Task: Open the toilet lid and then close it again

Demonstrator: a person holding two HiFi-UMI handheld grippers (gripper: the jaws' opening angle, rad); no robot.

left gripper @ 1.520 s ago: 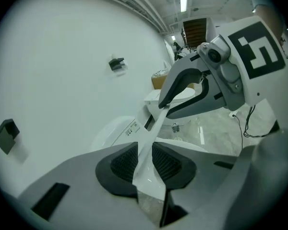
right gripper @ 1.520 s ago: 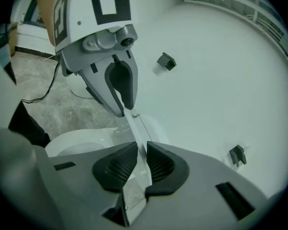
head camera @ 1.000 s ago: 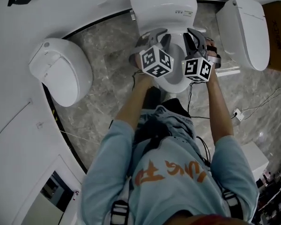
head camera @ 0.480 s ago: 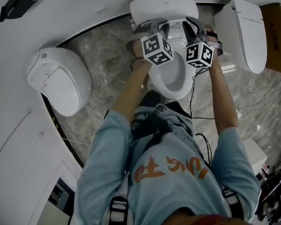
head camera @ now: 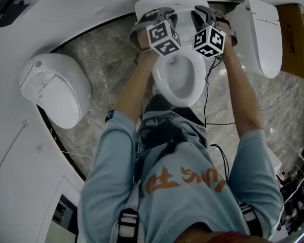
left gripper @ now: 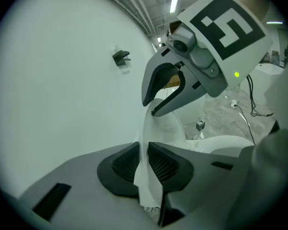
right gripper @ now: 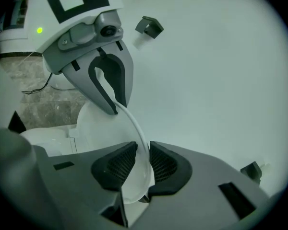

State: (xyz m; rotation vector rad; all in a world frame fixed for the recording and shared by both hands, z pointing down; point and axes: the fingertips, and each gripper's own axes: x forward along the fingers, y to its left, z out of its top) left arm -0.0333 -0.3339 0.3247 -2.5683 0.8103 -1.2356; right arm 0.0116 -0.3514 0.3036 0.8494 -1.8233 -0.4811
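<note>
lid (head camera: 178, 2) is up, standing close to upright at the back of the bowl (head camera: 180, 80), leaning toward the wall (left gripper: 62, 90). its long axis runs from the hinge end at the bottom up to the free edge on top. left tongs (left gripper: 143, 163) are pinching the lid's left rim, a pad on either face, and they've just been closing tighter on it. right tongs (right gripper: 143, 164) are clamped on the opposite rim the same way. from each pair, the thin white edge curves up from the pads to the other pair, so both sit near the free end with the lid spanning between them. bowl lies open below both.
</note>
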